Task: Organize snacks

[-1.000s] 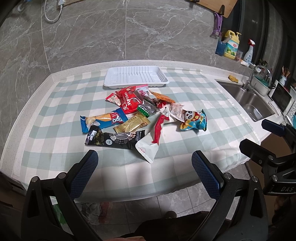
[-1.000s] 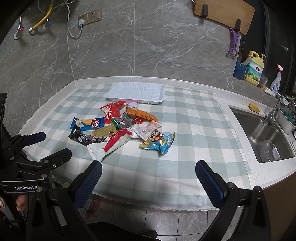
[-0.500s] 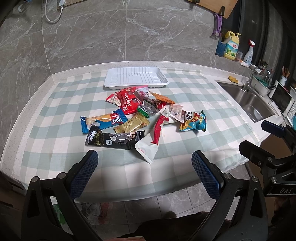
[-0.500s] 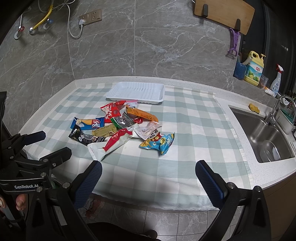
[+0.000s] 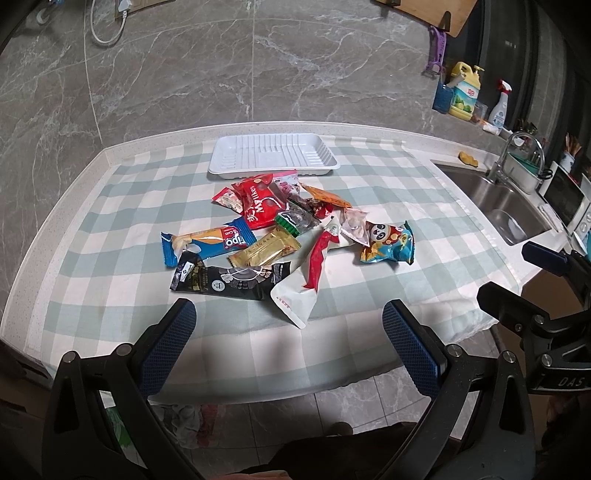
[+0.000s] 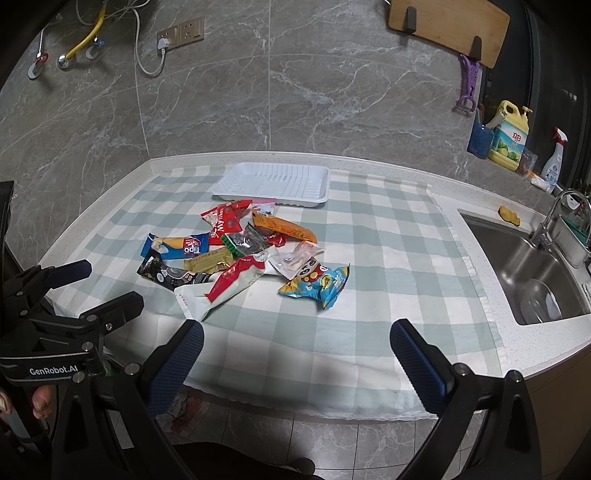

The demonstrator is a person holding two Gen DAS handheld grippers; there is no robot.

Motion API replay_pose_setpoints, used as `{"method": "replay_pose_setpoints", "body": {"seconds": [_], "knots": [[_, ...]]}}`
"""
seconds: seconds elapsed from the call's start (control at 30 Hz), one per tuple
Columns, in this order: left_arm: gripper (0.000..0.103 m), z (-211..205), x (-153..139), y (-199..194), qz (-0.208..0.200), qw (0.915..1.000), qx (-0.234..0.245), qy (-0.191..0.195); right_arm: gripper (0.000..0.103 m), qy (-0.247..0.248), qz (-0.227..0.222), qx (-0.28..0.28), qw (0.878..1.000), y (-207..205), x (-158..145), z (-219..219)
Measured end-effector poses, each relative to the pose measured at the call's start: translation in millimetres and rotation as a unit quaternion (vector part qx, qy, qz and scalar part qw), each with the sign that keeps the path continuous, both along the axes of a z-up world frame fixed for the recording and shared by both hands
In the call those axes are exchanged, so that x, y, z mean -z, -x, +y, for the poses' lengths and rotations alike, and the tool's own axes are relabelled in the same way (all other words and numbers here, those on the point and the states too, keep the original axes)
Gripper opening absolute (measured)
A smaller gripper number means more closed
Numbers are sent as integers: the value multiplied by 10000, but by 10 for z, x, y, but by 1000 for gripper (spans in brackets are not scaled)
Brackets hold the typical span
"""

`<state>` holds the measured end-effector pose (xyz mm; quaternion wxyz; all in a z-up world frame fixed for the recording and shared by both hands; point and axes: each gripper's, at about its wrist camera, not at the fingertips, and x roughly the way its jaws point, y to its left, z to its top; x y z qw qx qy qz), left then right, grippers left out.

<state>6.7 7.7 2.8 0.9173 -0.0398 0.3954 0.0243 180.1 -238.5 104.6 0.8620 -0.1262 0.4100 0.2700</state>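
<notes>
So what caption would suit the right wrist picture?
Open right gripper poised before a pile of snacks and an empty white tray on a checked cloth.

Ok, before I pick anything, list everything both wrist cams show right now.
snack packets: about a dozen, mixed colours, piled mid-cloth
panda packet: 1, blue, right end of the pile
tray: 1, white, empty, behind the pile
checked cloth: 1, green-white, covering the counter
sink: 1, steel, right
detergent bottle: 1, yellow, back right
spray bottle: 1, white, beside it
cutting board: 1, wooden, on the wall
left gripper: black, blue fingers, open, empty
right gripper: same, open, empty
</notes>
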Motion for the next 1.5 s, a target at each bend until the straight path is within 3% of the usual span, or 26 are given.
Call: {"method": "replay_pose_setpoints", "body": {"seconds": [0.6,0.93,1.13,1.5], "knots": [[103,-9,134,-285,156,9997,-203,9,103,-41,294,-64,9995,-214,160,-1],[103,105,403,-526,475,9971,-595,23,103,16,607,-168,9980,-456,347,-4],[103,347,625,-668,712,9920,-1025,184,103,25,876,-239,9959,-618,526,-21],[102,776,835,-934,978,9738,-1916,741,103,-176,1228,-432,9913,-1079,783,13]]}}
